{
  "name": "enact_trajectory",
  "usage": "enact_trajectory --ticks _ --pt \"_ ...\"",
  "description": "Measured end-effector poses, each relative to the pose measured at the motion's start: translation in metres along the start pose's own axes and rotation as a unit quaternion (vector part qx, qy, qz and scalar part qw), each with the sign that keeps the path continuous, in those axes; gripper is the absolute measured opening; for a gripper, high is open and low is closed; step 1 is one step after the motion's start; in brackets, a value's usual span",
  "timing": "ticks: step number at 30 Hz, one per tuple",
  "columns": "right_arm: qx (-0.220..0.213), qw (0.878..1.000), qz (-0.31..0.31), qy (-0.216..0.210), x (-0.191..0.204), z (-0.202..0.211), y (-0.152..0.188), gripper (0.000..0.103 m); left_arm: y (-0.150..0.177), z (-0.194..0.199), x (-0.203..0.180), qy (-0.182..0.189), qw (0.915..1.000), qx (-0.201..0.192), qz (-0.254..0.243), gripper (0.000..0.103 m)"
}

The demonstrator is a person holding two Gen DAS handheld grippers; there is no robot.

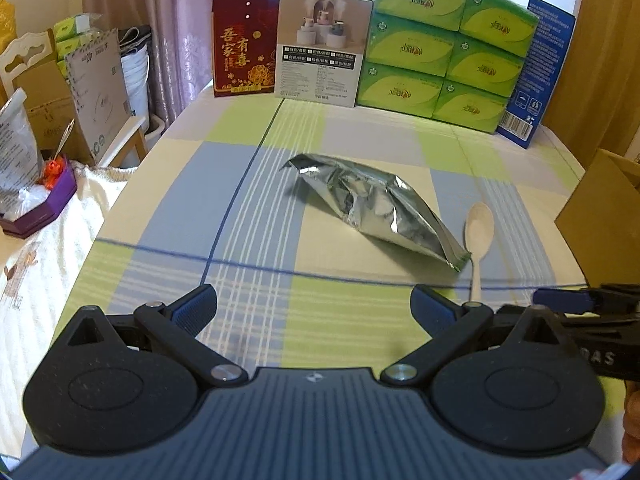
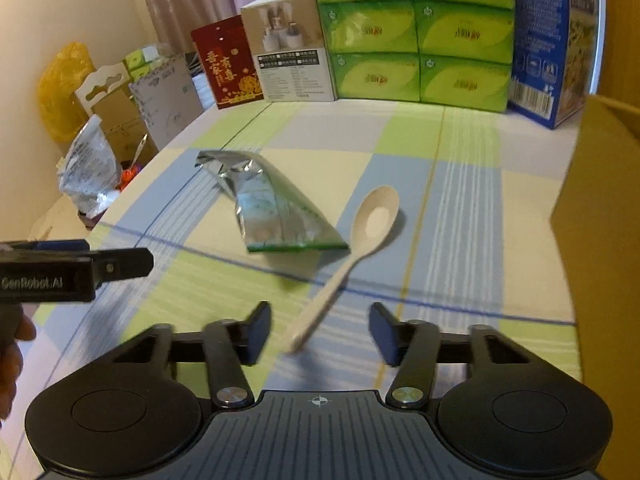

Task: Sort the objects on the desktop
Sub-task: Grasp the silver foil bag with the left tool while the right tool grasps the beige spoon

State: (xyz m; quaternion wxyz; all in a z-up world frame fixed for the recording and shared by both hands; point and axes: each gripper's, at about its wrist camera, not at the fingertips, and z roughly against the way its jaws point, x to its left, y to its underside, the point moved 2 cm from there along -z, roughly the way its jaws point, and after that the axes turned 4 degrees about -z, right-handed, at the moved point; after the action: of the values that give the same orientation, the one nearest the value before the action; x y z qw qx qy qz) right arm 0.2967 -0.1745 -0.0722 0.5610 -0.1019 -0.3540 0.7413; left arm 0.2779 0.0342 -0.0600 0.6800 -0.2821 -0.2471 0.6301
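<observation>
Right tongs (image 2: 318, 334) spread wide, empty, low over the checked tabletop (image 2: 460, 200), the pale spoon (image 2: 362, 240) handle's tip lying between their fingers. Left tongs (image 1: 314, 308) also spread, empty. Beyond them, the crumpled foil pouch (image 1: 372, 206) touches the spoon mid-tabletop.

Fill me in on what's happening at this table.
A person holds a gripper in each hand over a checked tablecloth. Both the left gripper and the right gripper are open and empty. A foil pouch and a pale spoon lie touching, neither picked up. The right gripper faces the spoon's handle end.
</observation>
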Motion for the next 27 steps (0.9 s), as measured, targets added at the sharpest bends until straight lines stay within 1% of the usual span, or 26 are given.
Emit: enact_trajectory --ticks 3,7,10,12,17,21,27 --pt "0.006 1.000 -0.019 -0.001 -0.006 -0.017 -0.007 0.033 -0.006 -0.007 0.002 -0.005 1.0000 -0.007 -0.001 0.101" --pt "0.017 1.000 -0.025 0.007 -0.008 -0.036 -0.010 0.027 -0.006 -0.017 0.005 -0.004 1.0000 -0.001 0.006 0.101" --pt "0.022 1.000 -0.016 0.010 -0.005 -0.046 -0.010 0.025 -0.004 -0.021 0.006 -0.002 1.0000 0.005 0.005 0.101" --pt "0.019 1.000 0.002 0.018 0.000 -0.049 -0.010 0.017 -0.005 -0.024 0.006 -0.001 0.9999 0.006 0.009 0.101" --pt "0.028 0.999 0.019 0.023 0.000 -0.048 -0.011 0.008 -0.004 -0.024 0.005 0.008 0.9999 0.009 0.009 0.101" --pt "0.046 0.998 0.046 0.010 0.002 -0.044 -0.008 0.006 -0.003 -0.024 0.004 0.013 0.9998 0.010 0.007 0.101" --pt "0.072 0.994 0.075 -0.030 0.017 -0.035 0.008 0.005 -0.003 -0.022 0.010 0.029 0.9992 0.000 0.026 0.101"
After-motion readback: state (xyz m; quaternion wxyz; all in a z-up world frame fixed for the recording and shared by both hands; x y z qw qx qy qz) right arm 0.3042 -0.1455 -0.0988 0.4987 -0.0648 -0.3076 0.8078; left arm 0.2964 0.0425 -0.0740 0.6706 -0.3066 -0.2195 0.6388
